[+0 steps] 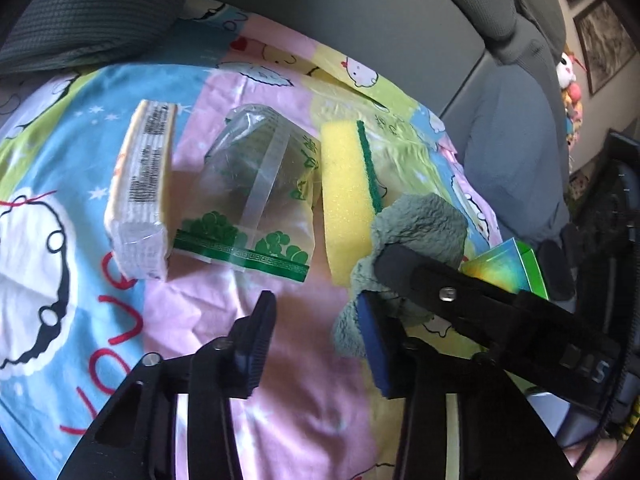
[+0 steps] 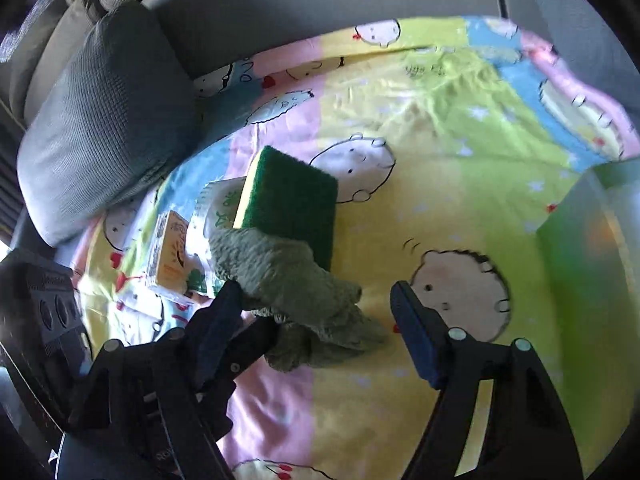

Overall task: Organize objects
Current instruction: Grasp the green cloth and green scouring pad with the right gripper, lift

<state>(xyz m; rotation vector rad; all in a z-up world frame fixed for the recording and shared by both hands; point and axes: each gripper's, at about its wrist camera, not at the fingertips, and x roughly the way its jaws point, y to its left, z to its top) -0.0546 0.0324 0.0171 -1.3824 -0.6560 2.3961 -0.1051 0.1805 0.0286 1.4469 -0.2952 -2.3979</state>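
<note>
On the cartoon bedsheet [image 1: 192,320] lay, from left to right, a tissue pack [image 1: 138,196], a clear green-printed bag [image 1: 256,196], a yellow-green sponge [image 1: 348,192] and a crumpled green cloth [image 1: 416,232]. The left hand-held gripper [image 1: 316,340] stood spread beside the cloth. The right hand-held gripper [image 2: 320,320] was spread around the cloth.

Fuzzy green cloth [image 2: 296,280], porous foam sponge [image 1: 346,196], glossy clear plastic bag [image 1: 256,192], printed cotton sheet [image 1: 280,360].
</note>
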